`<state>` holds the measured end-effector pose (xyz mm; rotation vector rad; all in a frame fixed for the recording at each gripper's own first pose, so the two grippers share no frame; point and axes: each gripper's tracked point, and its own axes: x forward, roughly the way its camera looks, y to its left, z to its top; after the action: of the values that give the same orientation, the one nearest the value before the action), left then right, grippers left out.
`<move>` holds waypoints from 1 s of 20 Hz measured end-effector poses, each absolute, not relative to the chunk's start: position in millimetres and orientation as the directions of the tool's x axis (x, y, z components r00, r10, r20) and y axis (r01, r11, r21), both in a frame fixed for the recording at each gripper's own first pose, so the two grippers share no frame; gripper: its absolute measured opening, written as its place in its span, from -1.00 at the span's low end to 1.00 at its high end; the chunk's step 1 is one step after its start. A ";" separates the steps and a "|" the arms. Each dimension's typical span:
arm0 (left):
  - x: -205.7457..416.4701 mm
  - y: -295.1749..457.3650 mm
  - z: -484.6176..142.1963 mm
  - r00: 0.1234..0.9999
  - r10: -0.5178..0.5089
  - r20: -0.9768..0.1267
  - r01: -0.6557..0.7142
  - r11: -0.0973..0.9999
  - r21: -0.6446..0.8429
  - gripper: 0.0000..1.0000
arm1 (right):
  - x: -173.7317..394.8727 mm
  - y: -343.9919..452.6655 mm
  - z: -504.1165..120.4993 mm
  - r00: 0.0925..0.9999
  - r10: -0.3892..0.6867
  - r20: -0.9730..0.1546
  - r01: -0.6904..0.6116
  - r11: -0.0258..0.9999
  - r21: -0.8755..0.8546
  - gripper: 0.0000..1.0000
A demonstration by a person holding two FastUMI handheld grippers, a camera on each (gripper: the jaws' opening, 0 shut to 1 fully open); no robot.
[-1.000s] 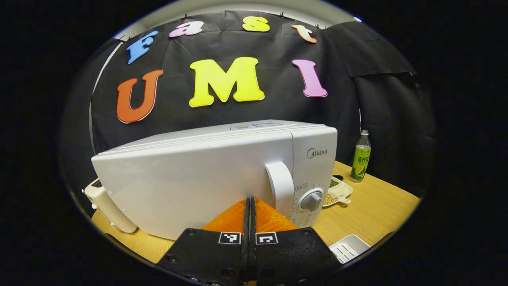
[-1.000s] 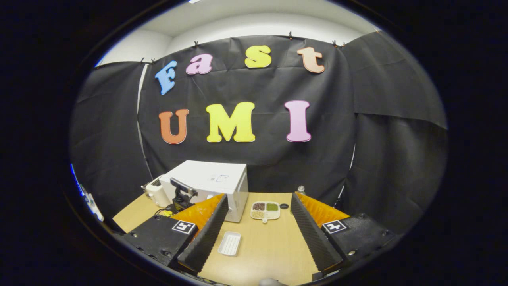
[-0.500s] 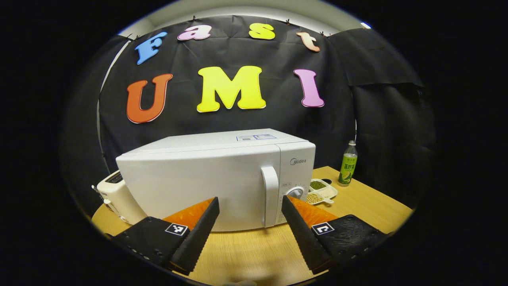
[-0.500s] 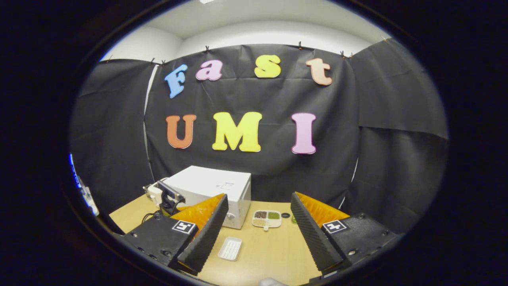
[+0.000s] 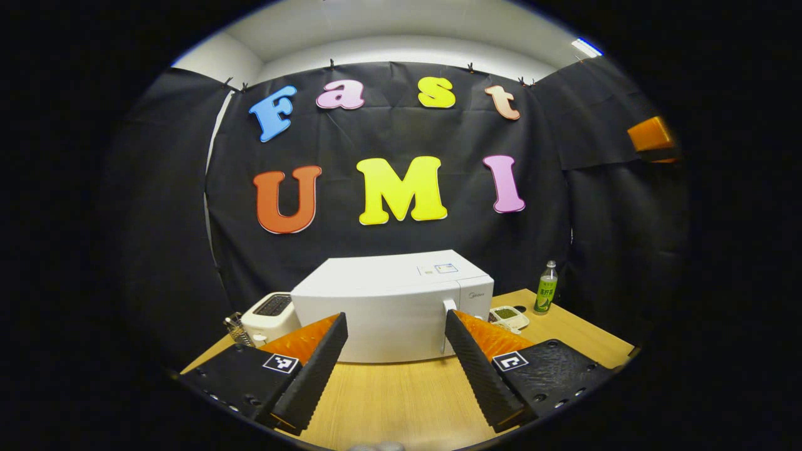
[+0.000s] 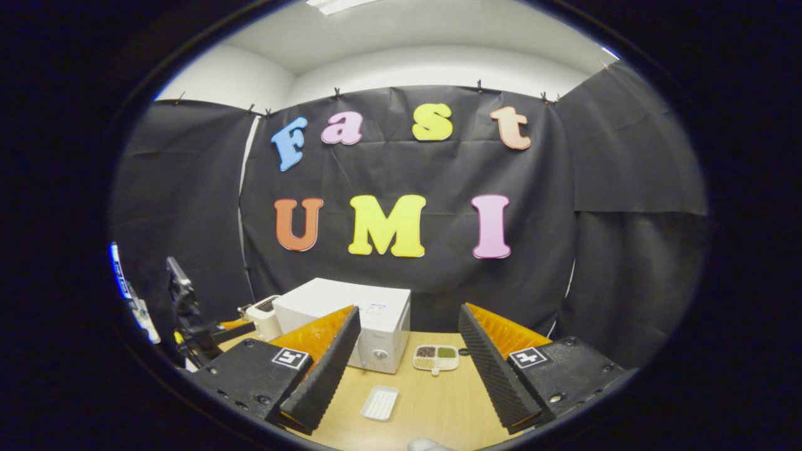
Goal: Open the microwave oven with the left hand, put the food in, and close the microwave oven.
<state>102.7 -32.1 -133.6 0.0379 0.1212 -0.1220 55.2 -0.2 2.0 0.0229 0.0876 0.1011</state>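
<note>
I have pulled my left gripper (image 5: 396, 369) back from the microwave oven (image 5: 391, 307), fingers wide apart and empty; its door now sits closed. My right gripper (image 6: 407, 369) hangs open, empty. The empty white tray (image 6: 380, 402) lies before the oven, so I judge the task finished.

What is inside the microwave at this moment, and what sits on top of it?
The microwave has its door shut, so the inside is hidden; whether food is in it cannot be told. On its top there are small stickers near the right edge, nothing else.
</note>
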 end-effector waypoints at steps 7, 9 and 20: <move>36.5 34.8 -45.5 0.999 -0.003 -0.046 0.004 1.000 0.004 0.92 | 41.0 29.0 -9.8 0.990 0.105 -0.091 -0.104 0.994 0.018 0.84; 23.7 45.3 -32.8 0.999 0.009 -0.032 -0.009 1.000 0.009 0.92 | 35.6 35.7 -12.3 0.990 0.106 -0.095 -0.104 0.994 0.026 0.84; 6.4 55.3 -15.1 1.000 -0.015 0.019 0.015 1.000 0.008 0.92 | 12.0 45.8 -5.3 0.995 0.073 -0.073 -0.071 0.997 0.029 0.84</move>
<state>6.4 55.3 -15.1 0.0082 -0.0190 -0.0153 12.0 45.8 -5.3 0.0267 0.0736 0.0724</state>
